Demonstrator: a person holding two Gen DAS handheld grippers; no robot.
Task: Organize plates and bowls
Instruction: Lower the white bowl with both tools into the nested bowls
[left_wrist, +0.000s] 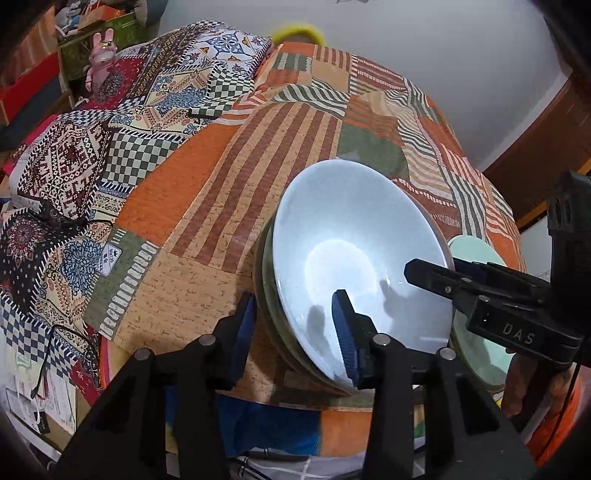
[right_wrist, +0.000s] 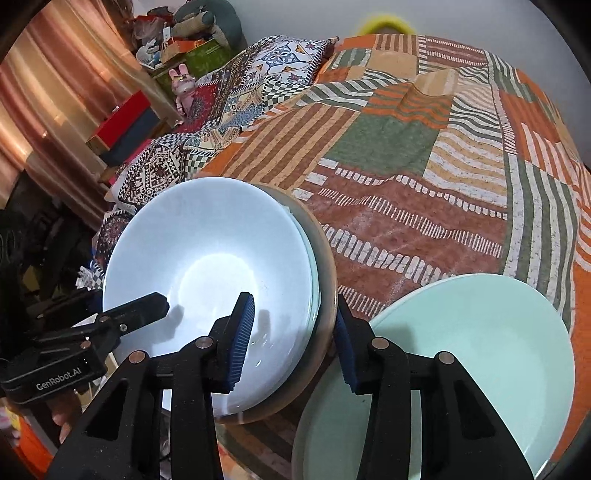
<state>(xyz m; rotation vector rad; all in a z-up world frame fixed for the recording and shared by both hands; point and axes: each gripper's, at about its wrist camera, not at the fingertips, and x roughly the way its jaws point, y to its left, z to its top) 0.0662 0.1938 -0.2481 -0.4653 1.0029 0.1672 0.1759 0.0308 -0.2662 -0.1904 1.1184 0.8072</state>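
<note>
A stack of nested bowls lies on the bed, a pale blue bowl (left_wrist: 351, 240) (right_wrist: 207, 240) on top and a brown-rimmed bowl (right_wrist: 327, 266) outermost. My left gripper (left_wrist: 295, 295) straddles the stack's near-left rim, one pad outside by the edge and one inside the blue bowl. It looks open, the pads not squeezing. My right gripper (right_wrist: 294, 297) straddles the near-right rim the same way, its outer pad at the brown rim. A mint green plate (right_wrist: 461, 350) (left_wrist: 476, 254) lies just right of the stack, under the right gripper's outer finger.
A patchwork quilt (right_wrist: 406, 147) covers the bed, whose front edge runs just below the stack. Patterned bedding (left_wrist: 74, 166) is bunched at the left, with black cables (left_wrist: 74, 332) beside it. A pink rabbit figure (left_wrist: 99, 55) and boxes stand at the far left.
</note>
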